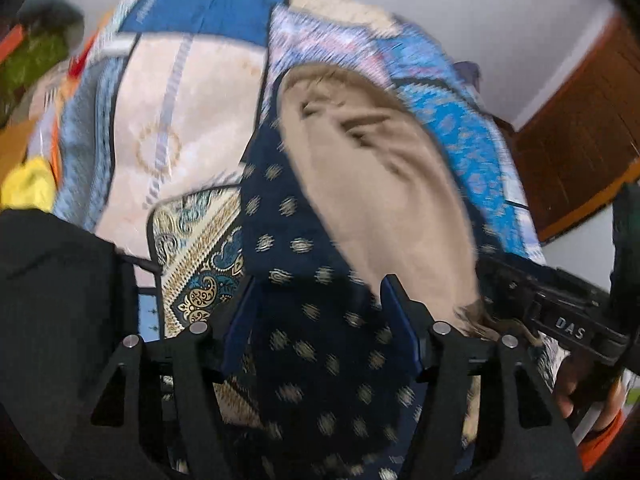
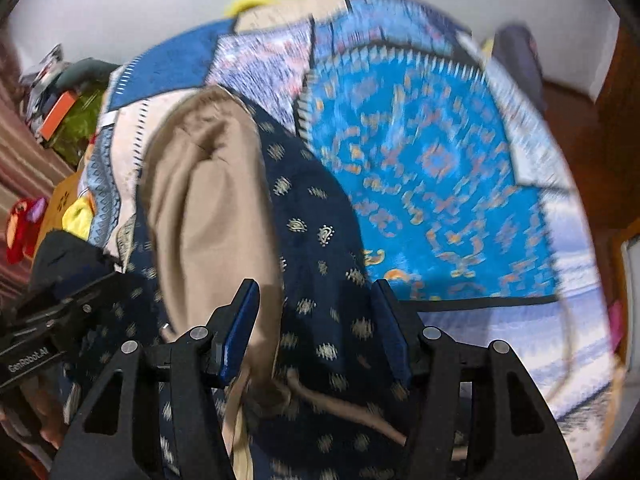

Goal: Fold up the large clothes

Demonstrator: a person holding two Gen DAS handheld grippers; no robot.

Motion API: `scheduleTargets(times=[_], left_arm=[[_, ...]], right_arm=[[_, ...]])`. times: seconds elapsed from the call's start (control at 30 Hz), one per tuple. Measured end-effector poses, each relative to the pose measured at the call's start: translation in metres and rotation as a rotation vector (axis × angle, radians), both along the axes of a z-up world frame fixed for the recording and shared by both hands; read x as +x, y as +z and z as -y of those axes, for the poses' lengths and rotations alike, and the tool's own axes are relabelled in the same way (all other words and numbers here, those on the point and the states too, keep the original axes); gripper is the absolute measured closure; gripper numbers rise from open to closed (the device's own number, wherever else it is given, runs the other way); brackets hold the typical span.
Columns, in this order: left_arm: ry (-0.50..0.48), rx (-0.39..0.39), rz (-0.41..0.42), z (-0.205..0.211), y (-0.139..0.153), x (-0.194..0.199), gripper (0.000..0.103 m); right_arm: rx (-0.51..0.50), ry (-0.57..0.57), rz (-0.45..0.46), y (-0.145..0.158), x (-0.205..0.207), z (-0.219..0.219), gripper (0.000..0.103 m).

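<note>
Patterned bedspread (image 2: pixel 432 168) under navy dotted garment (image 2: pixel 316 240)

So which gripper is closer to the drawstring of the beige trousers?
Right. The right gripper hangs directly over the drawstring at the waistband of the beige trousers. The left gripper is over the navy patterned cloth, beside the trousers.

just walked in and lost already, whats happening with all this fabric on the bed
A person holds a two-finger gripper in each hand over a bed spread in blue patchwork. A navy dotted garment lies on it with beige trousers on top. The left gripper and right gripper both stand open above the navy cloth, gripping nothing yet.
</note>
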State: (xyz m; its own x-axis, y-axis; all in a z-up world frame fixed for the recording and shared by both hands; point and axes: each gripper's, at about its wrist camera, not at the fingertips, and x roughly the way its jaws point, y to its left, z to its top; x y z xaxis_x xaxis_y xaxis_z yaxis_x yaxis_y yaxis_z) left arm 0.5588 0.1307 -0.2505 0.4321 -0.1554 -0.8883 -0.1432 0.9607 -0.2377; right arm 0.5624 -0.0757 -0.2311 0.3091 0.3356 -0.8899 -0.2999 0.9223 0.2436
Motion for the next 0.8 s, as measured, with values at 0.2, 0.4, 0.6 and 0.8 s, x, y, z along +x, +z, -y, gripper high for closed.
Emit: scheduleTargets(times=[0.2,0.4,0.6,0.8], left_arm=[[0.054,-0.090,-0.032,-0.011,-0.026,0.011,0.041],[0.074,-0.134,0.013,-0.014,-0.023,0.007,0.078],[0.018,-0.071,0.057,-0.008,0.003,-0.009,0.097],[-0.049,-0.019,0.164,0.004,0.059,-0.047,0.099]], right_arm=[[0.027,-0.024,0.001,-0.010,0.008,0.002,0.050],[-0.032,0.032,0.046,-0.004,0.006,-0.004,0.090],[-0.031,0.050,0.160,0.038,-0.026,0.011,0.093],[-0.004,0.081,0.246,0.090,-0.066,0.025,0.094]])
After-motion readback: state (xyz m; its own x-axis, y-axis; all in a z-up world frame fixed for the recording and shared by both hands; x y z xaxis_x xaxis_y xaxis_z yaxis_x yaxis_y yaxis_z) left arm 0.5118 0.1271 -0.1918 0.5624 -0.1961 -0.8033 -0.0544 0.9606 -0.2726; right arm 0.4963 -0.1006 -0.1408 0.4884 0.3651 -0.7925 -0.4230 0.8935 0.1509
